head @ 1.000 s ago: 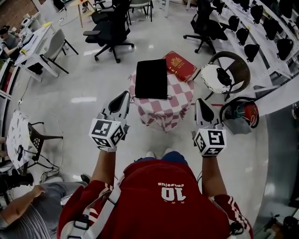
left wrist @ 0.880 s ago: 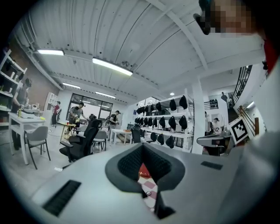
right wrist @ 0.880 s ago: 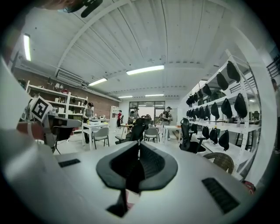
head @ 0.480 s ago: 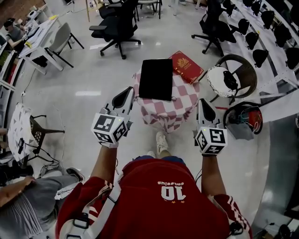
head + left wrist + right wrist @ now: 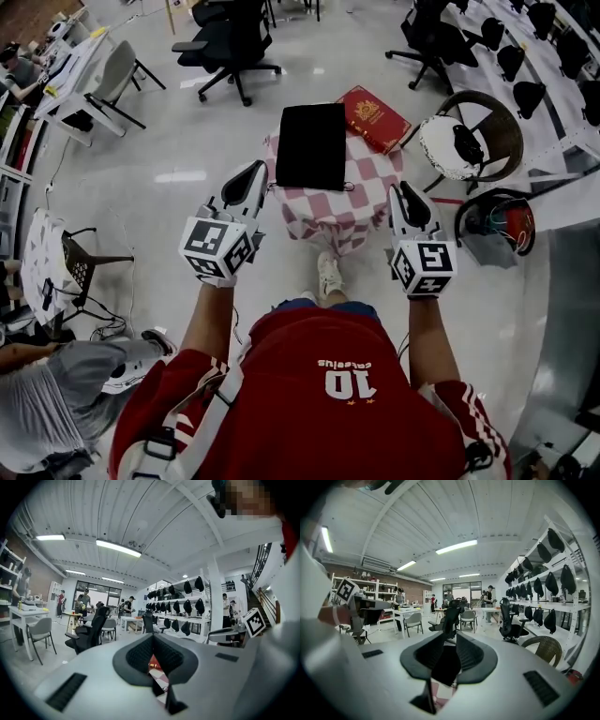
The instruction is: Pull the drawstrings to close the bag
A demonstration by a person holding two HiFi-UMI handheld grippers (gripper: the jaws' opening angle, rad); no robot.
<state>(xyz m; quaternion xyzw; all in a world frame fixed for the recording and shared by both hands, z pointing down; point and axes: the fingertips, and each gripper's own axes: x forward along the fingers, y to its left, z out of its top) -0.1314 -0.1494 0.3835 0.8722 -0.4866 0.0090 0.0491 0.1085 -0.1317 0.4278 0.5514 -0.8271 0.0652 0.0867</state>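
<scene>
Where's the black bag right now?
In the head view, top centre: the black bag lies flat on the small checkered table straight ahead of the person, with the red book just to its right.

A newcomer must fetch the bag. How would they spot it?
Find the small table with the pink-and-white checked cloth, mid-floor next to the wicker chair. The bag lies flat on top: a plain black rectangle, beside a red book.
</scene>
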